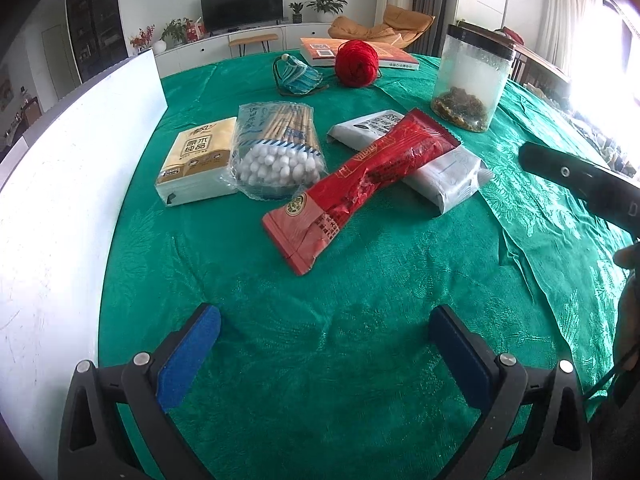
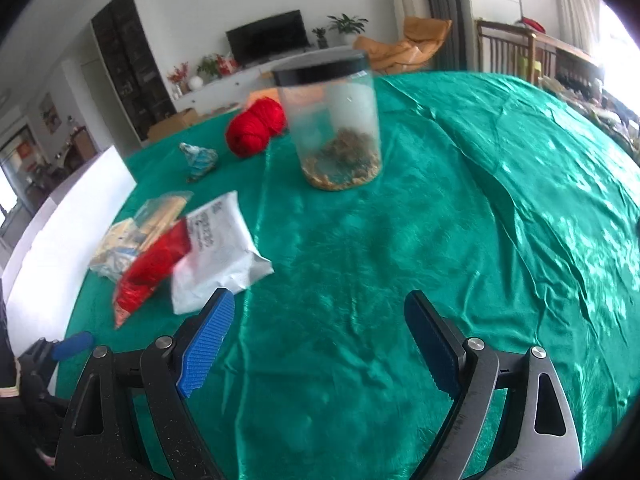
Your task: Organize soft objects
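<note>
Currently you are holding both the left gripper [image 1: 325, 334] and right gripper [image 2: 320, 330] wide apart and empty above the green tablecloth [image 1: 340, 380], while the red packet [image 1: 356, 188] is lying across the white pack [image 1: 432, 168] beyond them.

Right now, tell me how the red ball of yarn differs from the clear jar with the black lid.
The red ball of yarn is round, opaque and soft-looking; the clear jar is an upright see-through cylinder capped by a black lid. The yarn is solid red throughout; the jar holds a brownish layer only at its bottom. The yarn sits lower than the jar. Both rest on the green tablecloth, untouched by either gripper.
</note>
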